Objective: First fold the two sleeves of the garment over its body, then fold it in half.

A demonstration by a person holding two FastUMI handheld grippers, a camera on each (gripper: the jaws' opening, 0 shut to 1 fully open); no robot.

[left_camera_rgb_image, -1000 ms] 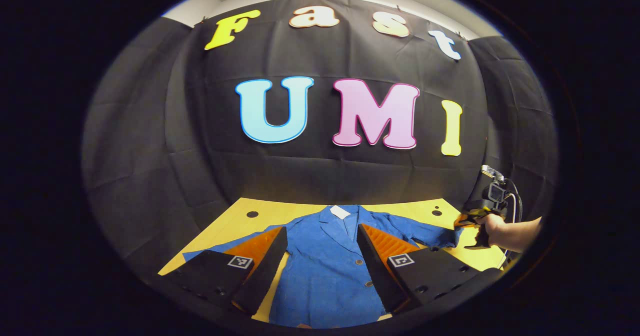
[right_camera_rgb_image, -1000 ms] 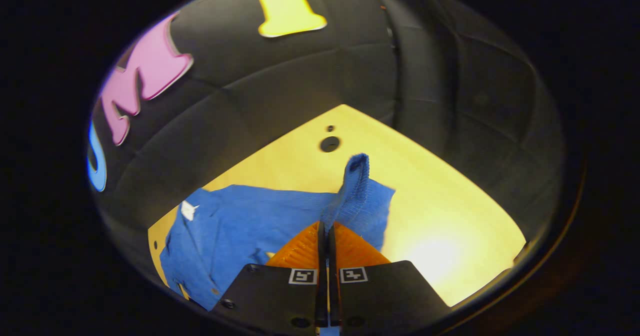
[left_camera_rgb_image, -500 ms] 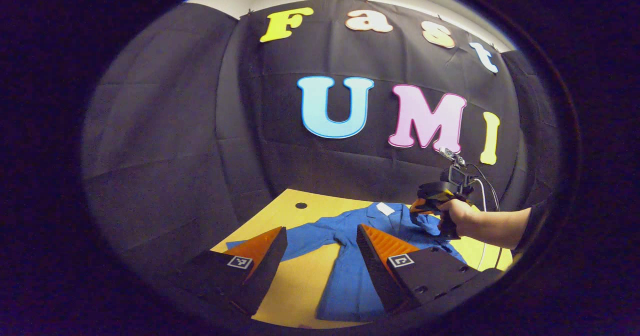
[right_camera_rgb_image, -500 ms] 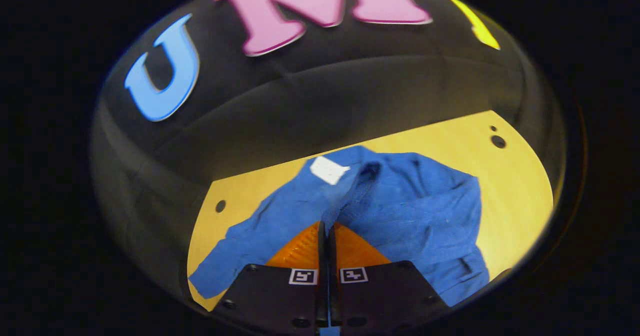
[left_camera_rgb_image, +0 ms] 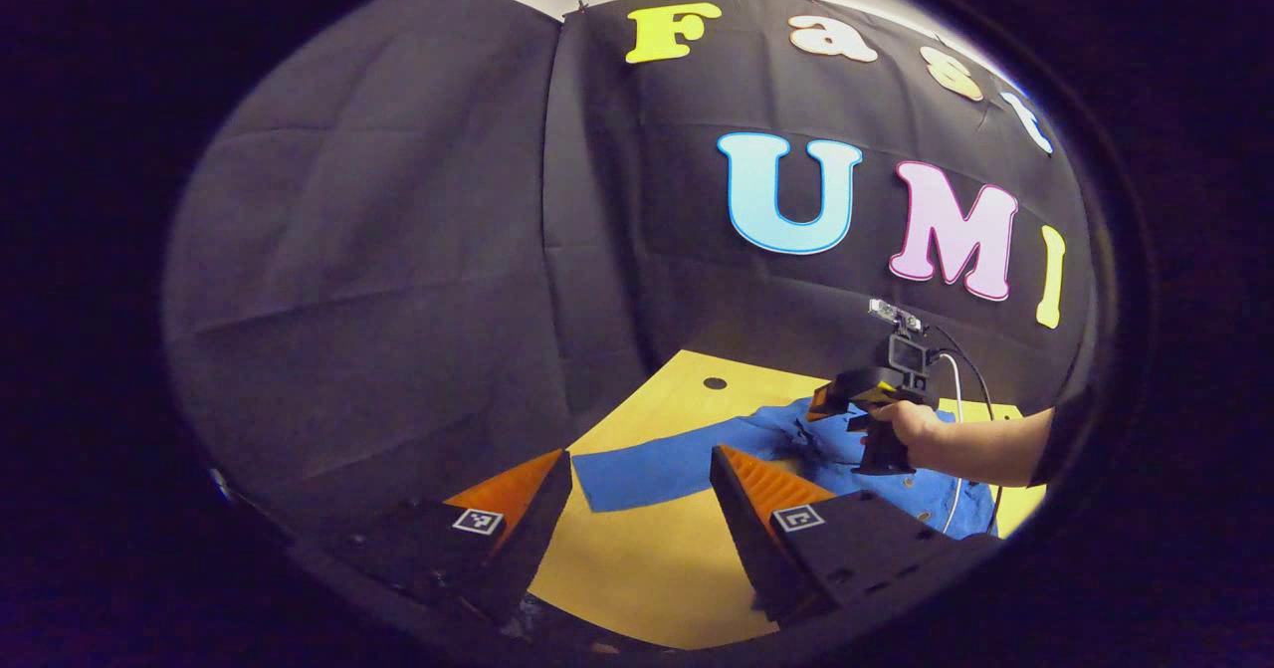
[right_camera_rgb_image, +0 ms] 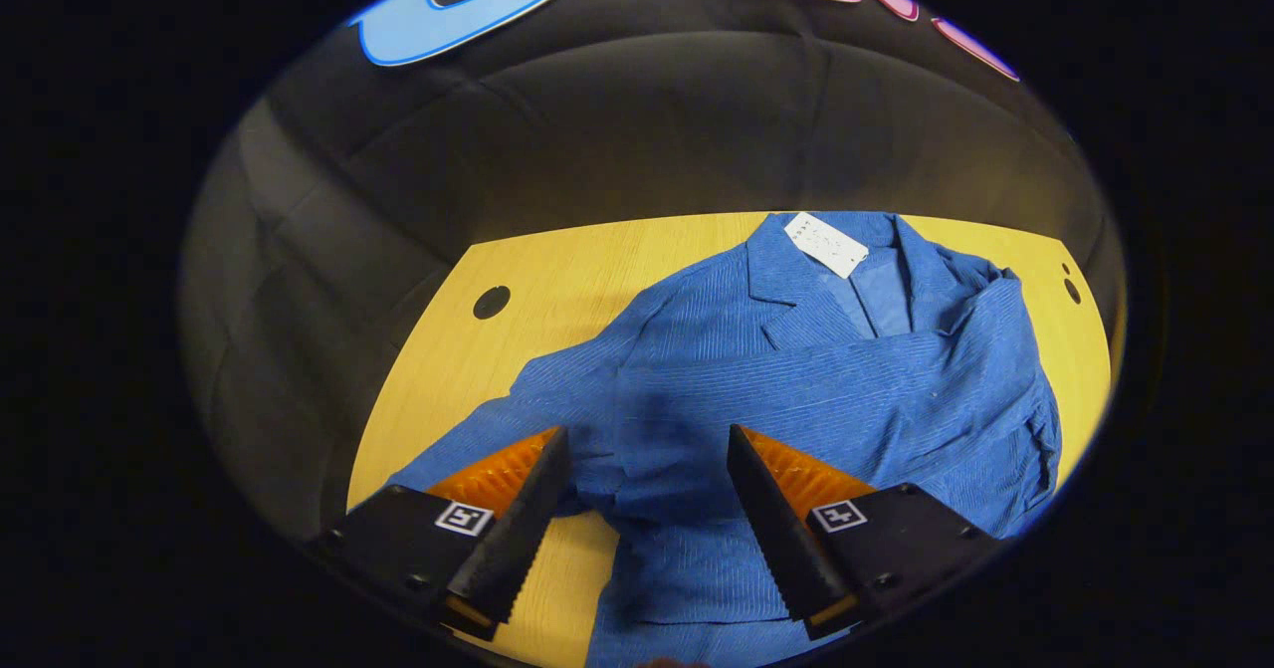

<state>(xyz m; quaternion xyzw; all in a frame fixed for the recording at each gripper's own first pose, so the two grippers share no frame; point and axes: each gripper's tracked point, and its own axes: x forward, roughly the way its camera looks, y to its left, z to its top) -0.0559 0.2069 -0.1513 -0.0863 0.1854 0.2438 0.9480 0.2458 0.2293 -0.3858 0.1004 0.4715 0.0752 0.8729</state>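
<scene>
The right hand-held gripper (right_camera_rgb_image: 647, 519) hovers with fingers apart over the blue garment (right_camera_rgb_image: 796, 389) on the counter (right_camera_rgb_image: 557, 280); one sleeve (right_camera_rgb_image: 826, 374) lies across its body. The left hand-held gripper (left_camera_rgb_image: 637, 529), also apart, should next take the other sleeve (left_camera_rgb_image: 647, 469).

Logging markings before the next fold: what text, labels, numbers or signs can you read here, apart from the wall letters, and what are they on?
White tag at the collar of the blue corduroy jacket: faint print, too small to read.
Square black-and-white markers on the right gripper: coded patterns, no words.
Same markers on the left gripper.
</scene>
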